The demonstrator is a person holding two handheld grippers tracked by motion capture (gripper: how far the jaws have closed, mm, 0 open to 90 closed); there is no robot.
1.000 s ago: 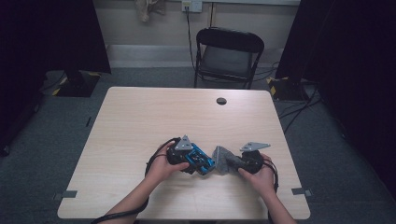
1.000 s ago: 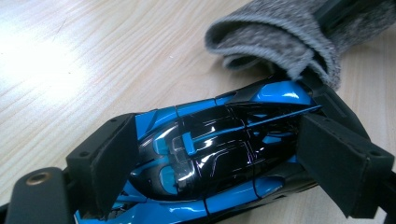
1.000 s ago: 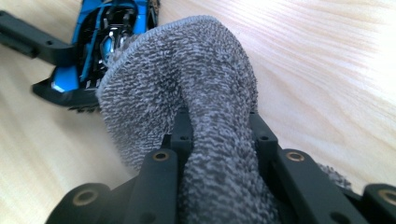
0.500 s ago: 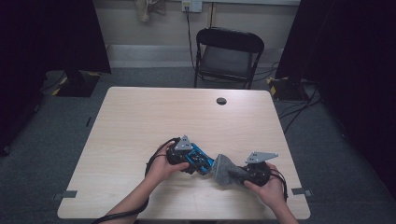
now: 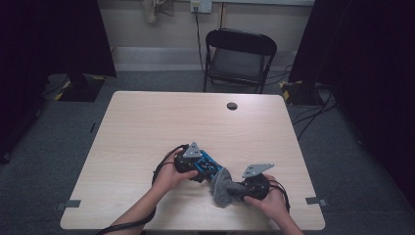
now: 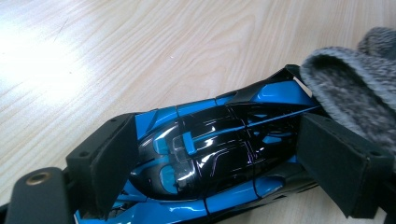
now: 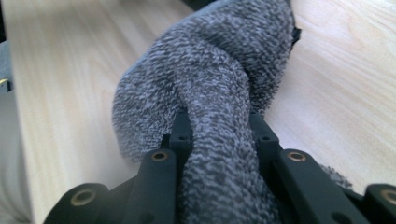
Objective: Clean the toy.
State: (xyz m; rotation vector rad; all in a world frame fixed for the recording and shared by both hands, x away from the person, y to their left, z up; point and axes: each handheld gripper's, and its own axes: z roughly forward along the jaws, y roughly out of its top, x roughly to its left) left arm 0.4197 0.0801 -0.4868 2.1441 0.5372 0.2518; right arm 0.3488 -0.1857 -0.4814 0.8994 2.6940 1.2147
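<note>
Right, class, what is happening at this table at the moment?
A person works at a wooden table with a tool in each hand. The left tool is clamped on a blue and black toy car. The right tool pinches a grey fuzzy cloth, whose far end touches one end of the car.

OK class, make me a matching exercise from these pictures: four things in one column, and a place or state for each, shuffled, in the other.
Things:
1. toy car
2. cloth
3. chair
4. black disc

Places or states:
A. on the floor beyond the table
B. clamped in the right gripper
C. lying alone near the table's far edge
D. held between the left gripper's jaws

Pairs: 1-D, 2-B, 3-A, 4-C
</note>
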